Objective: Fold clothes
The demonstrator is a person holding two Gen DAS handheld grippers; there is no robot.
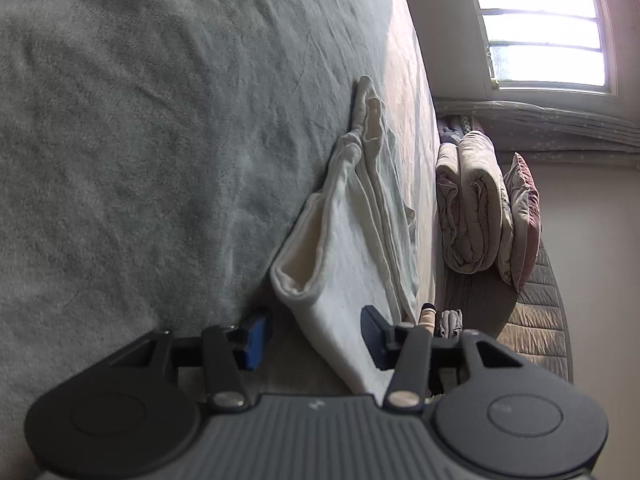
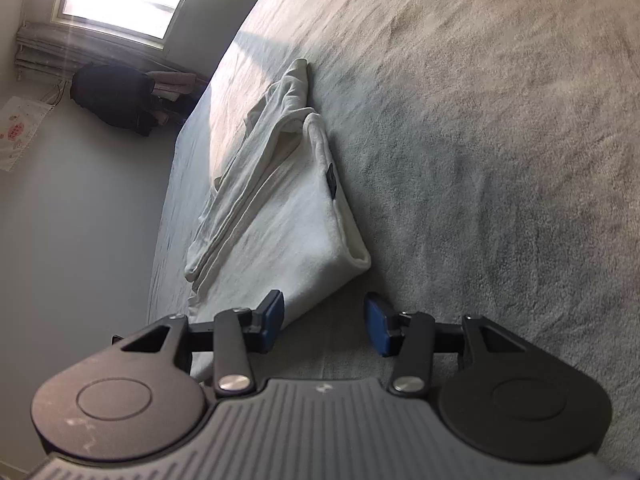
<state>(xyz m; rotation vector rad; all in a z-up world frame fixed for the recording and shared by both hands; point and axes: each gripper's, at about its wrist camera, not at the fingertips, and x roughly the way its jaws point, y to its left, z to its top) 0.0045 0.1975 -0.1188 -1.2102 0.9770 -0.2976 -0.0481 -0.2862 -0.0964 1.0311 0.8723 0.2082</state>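
**Lining up on a half-folded garment**

Looking along the left gripper [image 1: 316, 336], the white garment [image 1: 352, 248] lies on the grey bed cover [image 1: 140, 140], running from the jaws up toward 12 o'clock. Its near corner sits between the blue pads [image 1: 256, 338], which stand apart and press on nothing: released. A stack of folded quilts [image 1: 476, 204] rests off the bed at 3 o'clock, under the window [image 1: 544, 24].

From the right gripper [image 2: 324, 324], the same garment [image 2: 288, 216] lies at 11 o'clock, its near edge just beside the left-hand pad [image 2: 272, 316]. These jaws are also released, with only bed cover between them. A dark bag [image 2: 114, 96] sits at 10 o'clock.

The likely trouble: clamping here could catch only the top layer, or pinch the fleecy cover along with it, so the fold drags crooked. The loose sleeve bundle could also slide out.
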